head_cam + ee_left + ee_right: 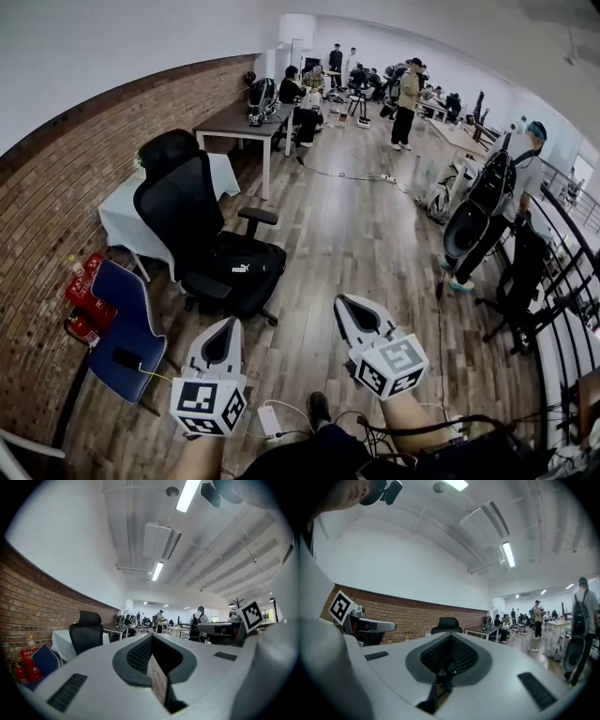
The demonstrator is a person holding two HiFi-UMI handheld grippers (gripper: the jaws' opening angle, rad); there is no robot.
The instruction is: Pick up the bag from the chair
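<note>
A black bag (246, 269) with a white logo lies on the seat of a black office chair (187, 202), left of centre in the head view. My left gripper (230, 322) hangs low just short of the chair, its jaws shut with nothing between them. My right gripper (340, 300) is to the right of the chair over the wooden floor, shut and empty too. In the left gripper view the left gripper (151, 637) points level across the room, with the chair (86, 634) at the left. The right gripper (451, 635) also points past the chair (447, 624); the bag is hidden there.
A blue chair (127, 328) and red fire extinguishers (84, 295) stand by the brick wall. A white-clothed table (122, 211) is behind the office chair, a wooden desk (239, 122) farther back. A person with a backpack (487, 211) stands at right near a railing (562, 272). A white adapter (270, 420) lies on the floor.
</note>
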